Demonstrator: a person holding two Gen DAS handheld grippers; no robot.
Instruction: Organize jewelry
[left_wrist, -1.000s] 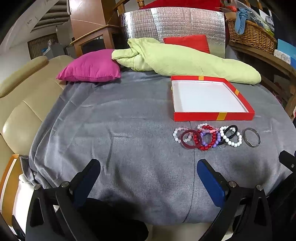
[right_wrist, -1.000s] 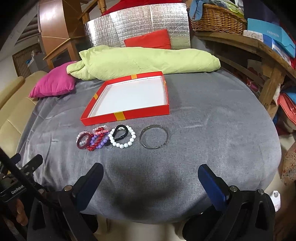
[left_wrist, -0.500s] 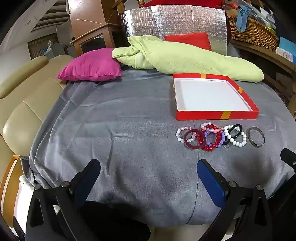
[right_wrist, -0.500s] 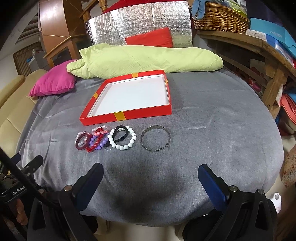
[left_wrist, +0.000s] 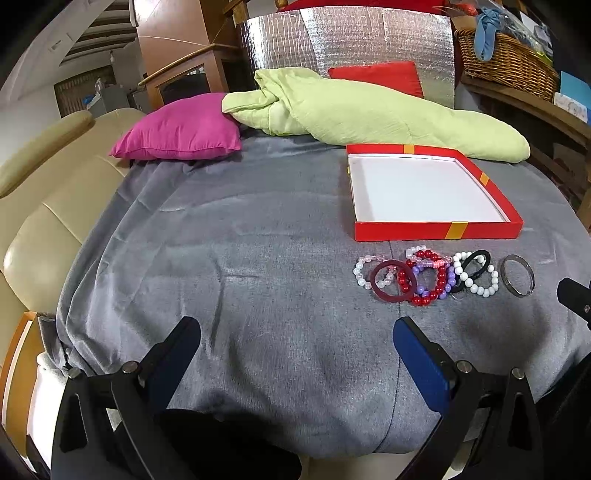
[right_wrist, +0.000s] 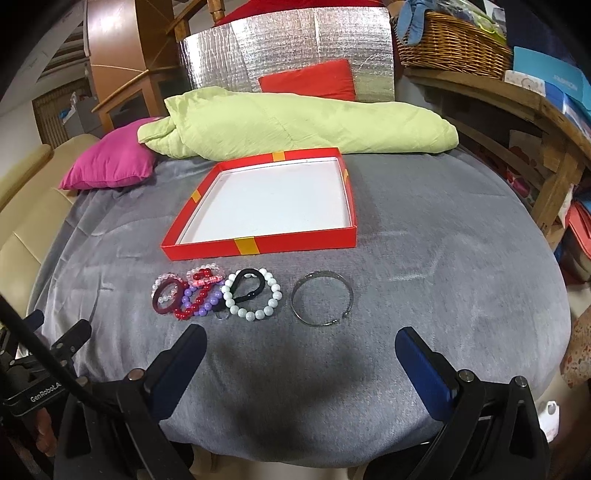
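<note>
- Left gripper (left_wrist: 297, 339): jaws wide apart, nothing between them, over the near edge of the grey cloth (left_wrist: 258, 240).
- Right gripper (right_wrist: 301, 350): jaws likewise spread, empty, over the cloth's near side.
- Red box (right_wrist: 295, 243), shallow, white inside, nothing in it. Right wrist view: at 12 o'clock from the gripper. Left wrist view: toward 1 o'clock.
- Jewelry lies on the cloth in a row just in front of the box's near wall.
- Silver bangle (right_wrist: 322, 300): alone at the row's right end, apart from the rest; roughly 12 o'clock from the right gripper.
- White bead bracelet (right_wrist: 255, 301), a black band (right_wrist: 248, 288) lying inside it.
- Left of that, an overlapping cluster: purple bead bracelet (right_wrist: 207, 304), red bead bracelet (right_wrist: 190, 310), dark red ring (right_wrist: 166, 299), pale pink bead bracelets partly underneath.
- Cluster sits at 11 o'clock from the right gripper, 1–2 o'clock from the left.
- Far edge of the cloth: green quilt (left_wrist: 369, 114), pink cushion (left_wrist: 181, 131).
</note>
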